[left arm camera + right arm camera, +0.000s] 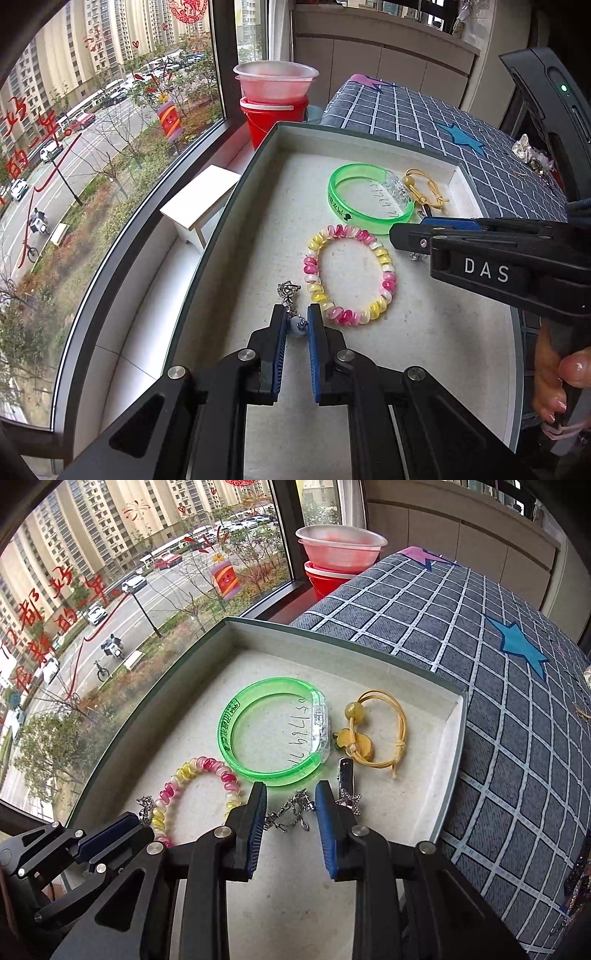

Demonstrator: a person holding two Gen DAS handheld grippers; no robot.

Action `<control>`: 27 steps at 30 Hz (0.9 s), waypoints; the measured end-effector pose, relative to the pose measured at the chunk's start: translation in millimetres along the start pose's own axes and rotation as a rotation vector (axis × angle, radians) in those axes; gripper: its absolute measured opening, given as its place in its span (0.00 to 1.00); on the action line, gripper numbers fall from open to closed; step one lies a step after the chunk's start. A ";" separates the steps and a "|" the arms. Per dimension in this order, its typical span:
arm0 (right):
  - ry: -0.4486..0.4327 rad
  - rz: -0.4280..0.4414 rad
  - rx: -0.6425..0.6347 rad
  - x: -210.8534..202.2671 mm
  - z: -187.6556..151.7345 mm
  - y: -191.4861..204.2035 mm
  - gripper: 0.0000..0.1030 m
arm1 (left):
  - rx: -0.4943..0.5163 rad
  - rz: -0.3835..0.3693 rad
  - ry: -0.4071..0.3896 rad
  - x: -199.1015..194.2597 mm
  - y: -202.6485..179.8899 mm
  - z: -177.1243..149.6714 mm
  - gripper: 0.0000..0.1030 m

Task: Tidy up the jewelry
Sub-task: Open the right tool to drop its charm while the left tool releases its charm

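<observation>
soft daylight pours in from the big glass window (110, 129), barely any shadows, pretty sharp overall, heavy fisheye warping with dark corners

The black handwriting inside the translucent green plastic bangle (275, 734) is too small to read; the right tool (406, 230) hides the silver clip.

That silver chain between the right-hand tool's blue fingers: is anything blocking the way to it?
Nothing visible does. The silver chain lies on the tray floor directly between the right gripper's open jaws; the green bangle sits just beyond.
</observation>
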State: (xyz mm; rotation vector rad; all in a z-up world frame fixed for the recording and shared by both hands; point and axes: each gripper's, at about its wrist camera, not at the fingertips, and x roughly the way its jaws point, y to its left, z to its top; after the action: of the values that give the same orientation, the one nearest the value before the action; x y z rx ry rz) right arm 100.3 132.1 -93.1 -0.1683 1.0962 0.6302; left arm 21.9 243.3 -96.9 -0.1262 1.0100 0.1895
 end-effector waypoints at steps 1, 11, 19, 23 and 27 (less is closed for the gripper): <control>0.002 0.007 0.003 -1.0 0.2 -0.8 0.37 | -0.001 0.005 0.001 -0.3 0.1 0.0 0.18; -0.034 0.056 0.085 -17.2 6.7 -19.2 0.66 | -0.001 0.039 -0.018 -10.6 -5.0 3.7 0.18; -0.099 0.064 0.107 -53.8 3.5 -30.5 0.77 | 0.003 0.024 -0.024 -18.0 -9.9 6.3 0.19; -0.115 0.062 0.132 -63.6 -0.1 -41.1 0.77 | 0.014 0.014 -0.028 -23.5 -14.1 7.7 0.19; -0.127 0.070 0.161 -71.4 -4.4 -51.0 0.77 | 0.025 0.016 -0.037 -28.5 -18.8 9.0 0.19</control>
State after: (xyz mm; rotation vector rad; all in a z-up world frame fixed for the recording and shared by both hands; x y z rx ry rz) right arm 103.5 60.6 -42.1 0.0484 1.0284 0.6044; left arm 18.7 223.8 -67.6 -0.0913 0.9762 0.1925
